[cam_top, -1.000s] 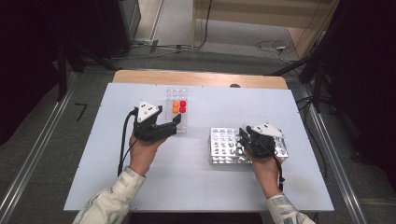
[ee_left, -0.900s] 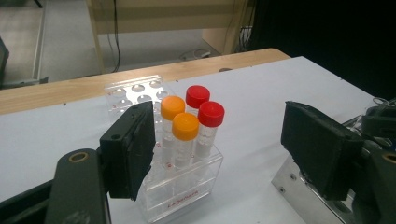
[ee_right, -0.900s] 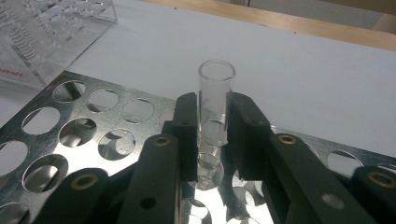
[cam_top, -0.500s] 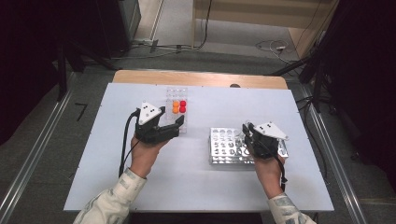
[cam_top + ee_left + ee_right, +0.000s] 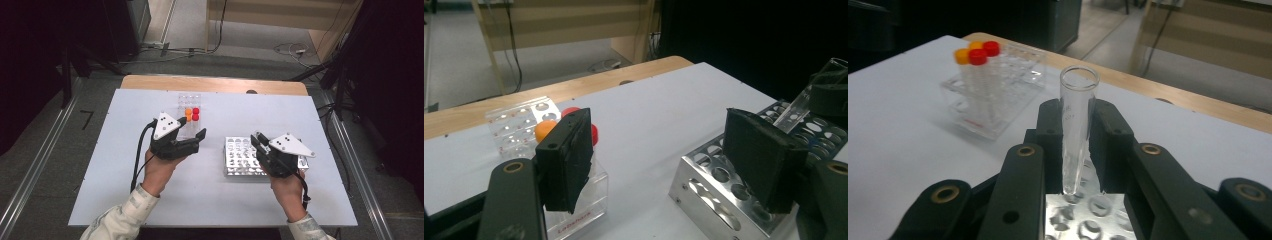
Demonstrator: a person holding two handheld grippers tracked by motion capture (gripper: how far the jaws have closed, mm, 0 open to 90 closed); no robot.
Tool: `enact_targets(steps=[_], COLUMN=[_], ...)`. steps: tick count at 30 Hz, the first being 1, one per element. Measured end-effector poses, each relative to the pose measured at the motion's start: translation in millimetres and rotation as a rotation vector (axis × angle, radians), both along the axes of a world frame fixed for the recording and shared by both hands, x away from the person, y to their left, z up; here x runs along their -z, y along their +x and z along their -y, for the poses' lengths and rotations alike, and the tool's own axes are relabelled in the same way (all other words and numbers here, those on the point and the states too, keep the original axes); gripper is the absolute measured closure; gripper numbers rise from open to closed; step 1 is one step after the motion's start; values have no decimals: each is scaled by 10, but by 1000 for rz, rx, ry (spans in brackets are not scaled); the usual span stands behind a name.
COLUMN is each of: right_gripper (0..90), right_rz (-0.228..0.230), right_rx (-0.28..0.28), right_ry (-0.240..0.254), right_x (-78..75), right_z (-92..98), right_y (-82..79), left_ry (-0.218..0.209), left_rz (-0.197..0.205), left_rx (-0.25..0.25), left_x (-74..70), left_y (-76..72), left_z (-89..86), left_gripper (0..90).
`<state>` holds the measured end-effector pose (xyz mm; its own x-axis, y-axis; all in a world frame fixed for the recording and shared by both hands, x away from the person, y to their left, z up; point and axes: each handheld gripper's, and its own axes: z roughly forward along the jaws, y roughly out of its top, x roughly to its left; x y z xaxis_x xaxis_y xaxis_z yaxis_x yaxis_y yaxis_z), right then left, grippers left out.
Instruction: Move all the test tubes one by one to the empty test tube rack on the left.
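Jaws of right gripper (image 5: 1075,150) clamp clear, uncapped, conical-tipped tube (image 5: 1076,125).

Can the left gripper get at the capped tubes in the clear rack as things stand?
Probably yes. The left gripper has open, empty jaws right beside the clear rack, and the capped tubes stand upright with nothing between. The right gripper, shut on a clear tube, is off over the metal rack.

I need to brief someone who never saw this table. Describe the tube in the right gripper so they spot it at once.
Start at the white table and find the metal rack on its right half. Just above it, the right gripper is shut on a clear tube, its pointed tip down. Unlike the tubes with red and orange caps in the clear plastic rack, it is open-topped, uncapped.
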<state>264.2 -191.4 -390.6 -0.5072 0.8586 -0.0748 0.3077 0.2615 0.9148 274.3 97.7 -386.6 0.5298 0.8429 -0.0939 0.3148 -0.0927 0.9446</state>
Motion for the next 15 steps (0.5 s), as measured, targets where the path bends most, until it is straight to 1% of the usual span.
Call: enact_targets(steps=[4,7,10,13,15], right_gripper=[736,736,736,736,736], right_rz=[-8,-15,-33,-51,-60], right_rx=[-63,-109,-159,-193,-212], right_ry=[18,17,9,-2,2], right_x=[-35,-21,31,108,158], right_z=[-117,-222,-356,-485,-550], right_y=[-89,-148,-193,-215,-223], left_ry=[6,11,15,15,19], left_rz=[3,7,15,25,28], left_rx=[19,39,71,104,126], left_x=[-14,-16,-32,-53,-62], left_y=[-36,-73,-128,-189,-223], left_z=[36,73,115,144,156], left_gripper=[288,305,325,364,393])
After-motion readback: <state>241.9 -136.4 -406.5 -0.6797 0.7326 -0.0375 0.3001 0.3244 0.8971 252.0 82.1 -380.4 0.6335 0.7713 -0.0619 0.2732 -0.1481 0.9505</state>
